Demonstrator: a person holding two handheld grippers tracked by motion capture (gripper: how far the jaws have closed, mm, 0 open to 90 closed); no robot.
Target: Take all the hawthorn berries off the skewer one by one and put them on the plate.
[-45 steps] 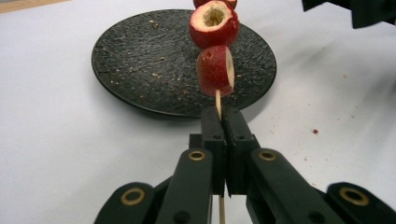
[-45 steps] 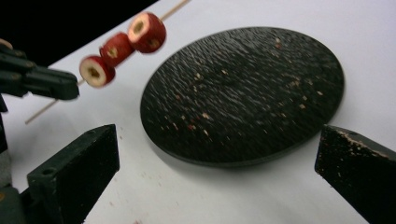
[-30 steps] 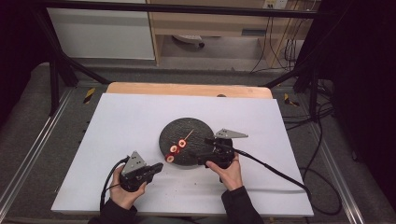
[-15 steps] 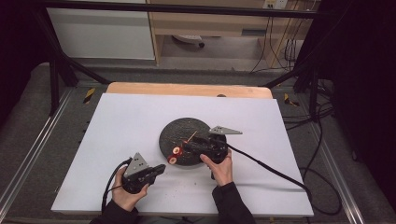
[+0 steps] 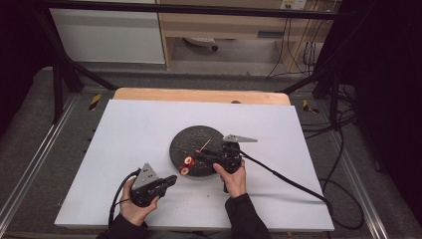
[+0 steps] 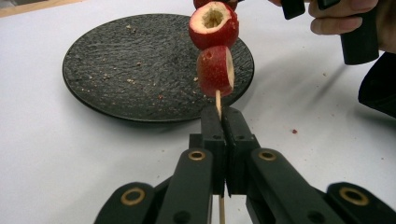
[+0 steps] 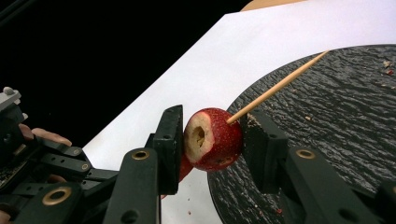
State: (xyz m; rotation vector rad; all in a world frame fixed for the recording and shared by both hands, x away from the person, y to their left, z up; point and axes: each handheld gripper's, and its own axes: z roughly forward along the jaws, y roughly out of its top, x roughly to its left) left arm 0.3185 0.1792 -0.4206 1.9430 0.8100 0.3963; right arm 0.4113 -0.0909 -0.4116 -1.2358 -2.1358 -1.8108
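A thin wooden skewer (image 6: 218,99) carries cored red fruit pieces (image 6: 213,24) over the near edge of a black stone plate (image 5: 199,137). My left gripper (image 6: 220,122) is shut on the bare lower end of the stick, just below the lowest fruit (image 6: 215,70). In the high view the left gripper (image 5: 173,179) sits near the table's front, pointing toward the plate. My right gripper (image 7: 212,136) comes in from the right with its jaws closed on the end fruit (image 7: 215,140). The skewer's pointed end (image 7: 280,86) sticks out past it over the plate. The right gripper (image 5: 200,156) reaches left across the plate.
The plate (image 6: 140,70) holds only crumbs and lies mid-table on a white sheet (image 5: 134,129). Cables trail from both grippers toward the front and right. A wooden table edge (image 5: 199,95) runs along the back.
My right gripper has moved left across the plate to the skewer, and its jaws now stand around the end fruit. The left gripper has stayed in place with the stick.
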